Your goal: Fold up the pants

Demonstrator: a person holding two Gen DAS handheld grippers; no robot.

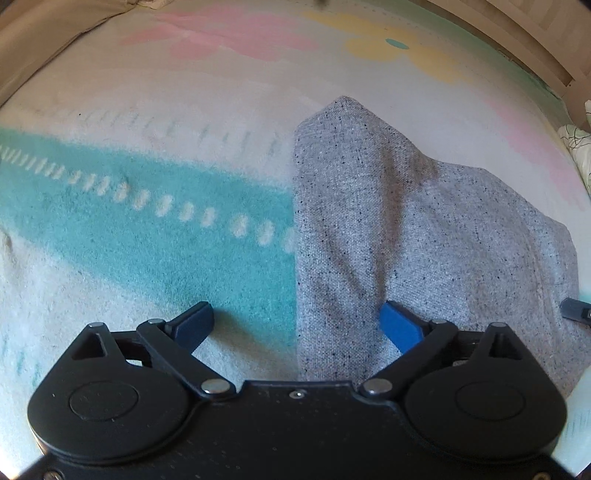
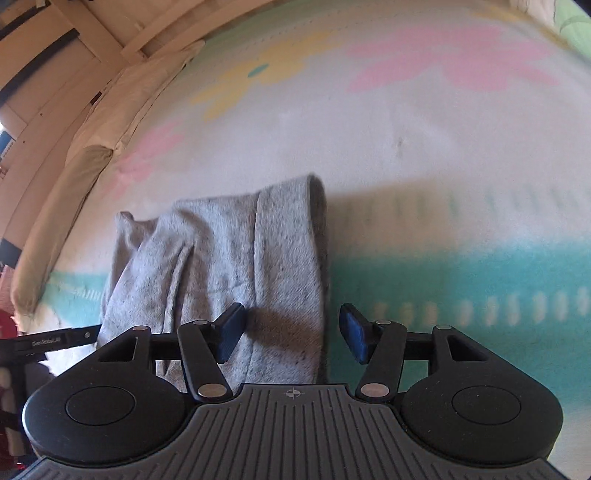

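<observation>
Grey speckled pants point(image 1: 424, 236) lie folded in a heap on a patterned blanket. In the left wrist view their straight left edge runs down between the blue pads of my left gripper point(image 1: 299, 325), which is open wide, with neither pad pressing the cloth. The right wrist view shows the same pants point(image 2: 229, 266), with a ribbed band along their right side. My right gripper point(image 2: 293, 332) is open above that edge, its pads apart from the cloth. The tip of the right gripper point(image 1: 576, 312) shows at the left view's right border, and the left gripper point(image 2: 55, 343) at the right view's left border.
The blanket point(image 1: 155, 229) is cream with a teal band, pink patches and a yellow flower. A wooden bed frame point(image 2: 92, 33) and a beige cushion point(image 2: 55, 221) line one side. More beige bedding point(image 1: 44, 40) lies at the far corner.
</observation>
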